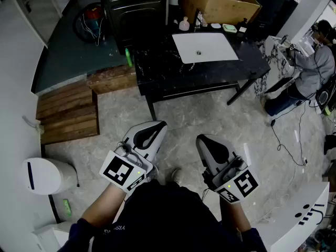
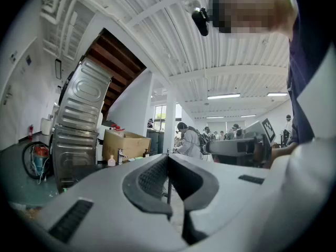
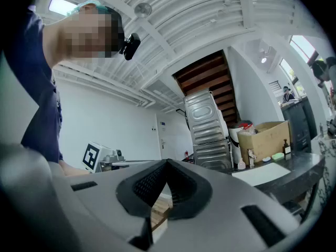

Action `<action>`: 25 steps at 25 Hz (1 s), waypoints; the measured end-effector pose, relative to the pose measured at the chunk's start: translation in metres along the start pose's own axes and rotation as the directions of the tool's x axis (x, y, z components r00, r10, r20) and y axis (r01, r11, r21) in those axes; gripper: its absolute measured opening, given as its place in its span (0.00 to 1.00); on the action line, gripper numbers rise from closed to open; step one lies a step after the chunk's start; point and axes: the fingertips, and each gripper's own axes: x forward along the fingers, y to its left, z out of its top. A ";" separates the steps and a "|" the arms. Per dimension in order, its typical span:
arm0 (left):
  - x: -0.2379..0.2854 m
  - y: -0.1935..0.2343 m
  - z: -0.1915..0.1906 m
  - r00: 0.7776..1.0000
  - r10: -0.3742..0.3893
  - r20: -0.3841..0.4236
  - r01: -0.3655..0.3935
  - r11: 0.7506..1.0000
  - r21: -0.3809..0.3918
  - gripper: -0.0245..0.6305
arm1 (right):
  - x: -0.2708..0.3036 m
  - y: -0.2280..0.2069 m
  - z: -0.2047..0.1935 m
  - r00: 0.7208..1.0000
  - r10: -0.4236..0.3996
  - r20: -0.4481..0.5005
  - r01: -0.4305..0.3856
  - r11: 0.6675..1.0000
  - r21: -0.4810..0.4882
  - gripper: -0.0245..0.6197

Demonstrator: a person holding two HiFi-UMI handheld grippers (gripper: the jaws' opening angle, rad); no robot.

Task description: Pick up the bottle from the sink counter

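Bottle stands untouched at the bench's back edge; left gripper and right gripper, fingers closed and empty, probably must approach, then open.

Glossy blk marble counter, cardboard box, rough wood planks

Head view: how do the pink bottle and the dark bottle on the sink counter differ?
The pink bottle is pale and squat; the dark bottle is brown-black and slimmer. The pink bottle stands behind the left corner of the basin, the dark bottle past its right corner. Both stand upright at the back of the sink counter.
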 end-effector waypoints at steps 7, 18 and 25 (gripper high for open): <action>0.005 -0.005 -0.005 1.000 0.003 -0.009 -0.003 1.000 0.000 0.05 | -0.009 -0.009 -0.002 1.000 -0.022 0.011 0.021 0.999 0.024 0.08; 0.024 -0.044 -0.017 0.999 0.030 -0.027 -0.030 1.000 0.007 0.05 | -0.049 -0.032 -0.008 1.000 0.000 -0.003 0.001 0.998 0.065 0.08; 0.030 -0.063 -0.020 0.998 0.052 -0.038 -0.051 0.998 0.026 0.05 | -0.069 -0.038 -0.010 1.000 0.028 -0.008 -0.027 0.996 0.090 0.08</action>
